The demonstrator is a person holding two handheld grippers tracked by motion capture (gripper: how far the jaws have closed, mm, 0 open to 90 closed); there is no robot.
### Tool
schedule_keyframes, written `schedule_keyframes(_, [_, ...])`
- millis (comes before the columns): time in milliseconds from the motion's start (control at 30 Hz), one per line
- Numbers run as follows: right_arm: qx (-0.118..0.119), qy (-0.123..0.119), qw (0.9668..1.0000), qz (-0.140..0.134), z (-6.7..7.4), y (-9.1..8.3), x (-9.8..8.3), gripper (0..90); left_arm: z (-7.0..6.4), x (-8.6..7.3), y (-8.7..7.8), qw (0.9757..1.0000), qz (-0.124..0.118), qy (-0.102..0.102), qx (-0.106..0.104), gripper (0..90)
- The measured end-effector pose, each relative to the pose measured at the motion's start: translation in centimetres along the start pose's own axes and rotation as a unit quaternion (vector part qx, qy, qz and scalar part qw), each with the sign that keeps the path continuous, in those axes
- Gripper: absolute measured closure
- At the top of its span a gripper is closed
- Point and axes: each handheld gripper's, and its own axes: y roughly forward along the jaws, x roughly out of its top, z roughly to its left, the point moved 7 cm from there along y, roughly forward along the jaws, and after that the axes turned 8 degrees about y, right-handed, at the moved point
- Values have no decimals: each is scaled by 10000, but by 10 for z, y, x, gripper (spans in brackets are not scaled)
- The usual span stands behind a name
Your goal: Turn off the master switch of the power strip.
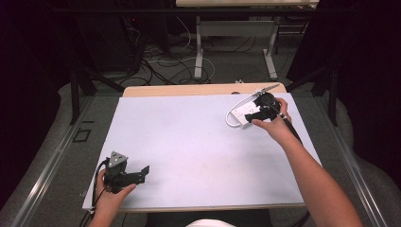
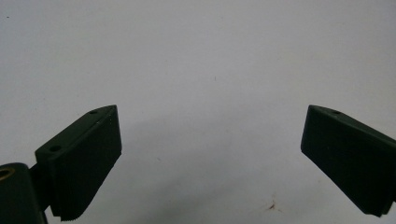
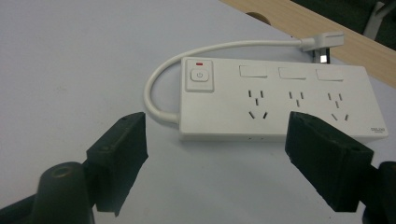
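Right gripper [image 3: 215,140], jaws spread and empty, near a white power strip [image 3: 280,100] — three sockets, short looped cord.

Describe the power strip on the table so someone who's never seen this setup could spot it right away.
Start at the white table and go to its far right corner, next to the right gripper. There lies the power strip, a flat white block with three socket groups. A square power button with a small red light above it and a short white cable looping from that end to a flat plug set it apart.

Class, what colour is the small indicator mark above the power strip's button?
Red mark, clearest in the right gripper view.
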Motion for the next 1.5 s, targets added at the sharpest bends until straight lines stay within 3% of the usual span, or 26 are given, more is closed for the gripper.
schedule_keyframes(200, [-15,-30,10000,63,1,5,4,322,1,-1,0,10000,22,37,-9,65])
schedule_keyframes(367, [88,141,9998,115,0,10,5,485,0,-1,0,10000,28,37,-10,70])
schedule_keyframes(433, [75,135,9998,101,-2,10,5,508,0,-1,0,10000,27,37,-12,71])
schedule_keyframes(500, [185,296,9993,111,-1,12,5,548,0,-1,0,10000,5,14,-9,72])
schedule_keyframes(733, [260,221,9992,195,-3,17,5,689,0,-1,1,10000,16,32,-9,76])
schedule_keyframes(1033, [493,368,9979,220,1,24,6,900,0,-1,1,10000,15,10,-10,80])
schedule_keyframes(1500, [553,639,9958,343,1,41,4,900,1,-2,0,10000,51,15,-4,85])
